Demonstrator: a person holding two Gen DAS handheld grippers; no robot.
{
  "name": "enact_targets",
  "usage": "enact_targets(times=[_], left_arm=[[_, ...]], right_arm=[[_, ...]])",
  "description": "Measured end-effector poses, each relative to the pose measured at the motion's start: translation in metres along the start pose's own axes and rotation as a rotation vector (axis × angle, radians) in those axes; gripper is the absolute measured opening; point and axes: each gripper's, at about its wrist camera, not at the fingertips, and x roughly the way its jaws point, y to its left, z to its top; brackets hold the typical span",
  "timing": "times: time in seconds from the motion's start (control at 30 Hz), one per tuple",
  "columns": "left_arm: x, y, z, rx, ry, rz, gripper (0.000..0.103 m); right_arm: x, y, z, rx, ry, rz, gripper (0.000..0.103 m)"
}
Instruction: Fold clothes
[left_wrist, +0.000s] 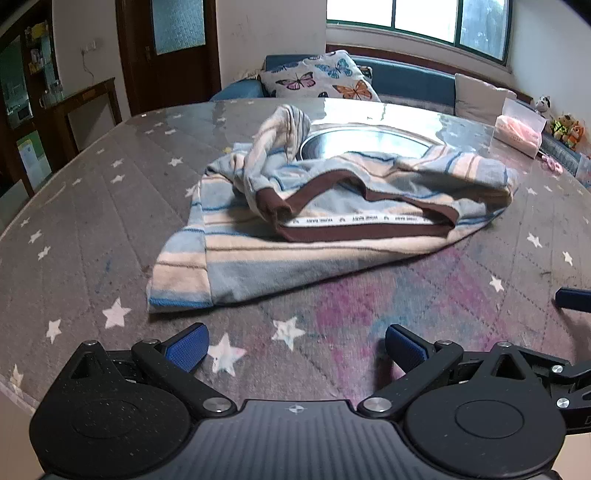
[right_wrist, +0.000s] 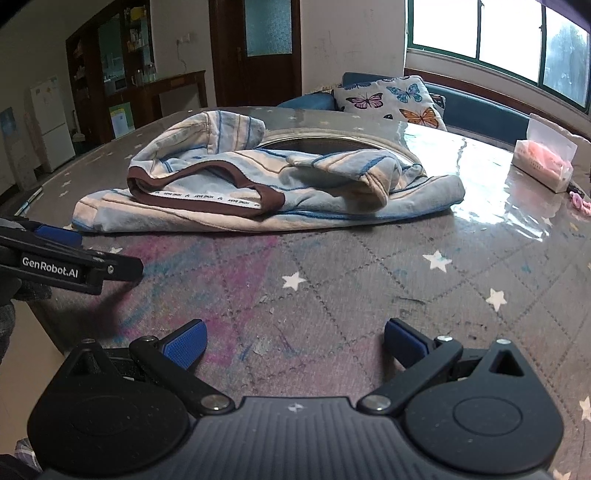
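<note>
A small striped knit top (left_wrist: 295, 221), in pale blue, cream and thin darker blue lines, lies crumpled on the bench (left_wrist: 92, 229), in its middle and beyond both grippers. Its long axis runs roughly left to right across the bench; in the left wrist view it slants, the hem corner lying near and to the left, the bulk of the cloth farther and to the right. A brown ribbed neckband (left_wrist: 354, 229) with a white printed tape inside gapes toward the cameras. One sleeve (left_wrist: 280, 136) is bunched up and stands in a soft hump at the far left of the garment; the other (right_wrist: 354, 168) is folded over on the right. The far edge of the top overlaps a round, shiny metal inset (left_wrist: 369, 142) in the bench. The bench cover is a grey quilted cloth with white stars and pink and blue stains, under a glossy clear sheet. The left gripper (left_wrist: 295, 347) hangs over the near bench with its jaws spread wide and nothing between the blue ridged pads (left_wrist: 186, 349). The right gripper (right_wrist: 293, 343) is likewise wide open and empty, short of the top. A clear bag of pink items (right_wrist: 546, 162) sits far right.
</note>
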Motion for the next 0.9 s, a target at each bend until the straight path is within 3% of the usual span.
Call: enact_targets(times=[0.63,0.9], left_arm=[[0.001,0.000,0.005,-0.001,0.028,0.007,0.103],[-0.001,-0.004,0.011,0.009,0.005,0.001,0.103]], right_arm=[[0.001,0.001,0.003,-0.012,0.004,-0.010,0.103],[0.003,-0.002,0.014,-0.015,-0.013,-0.008,0.103]])
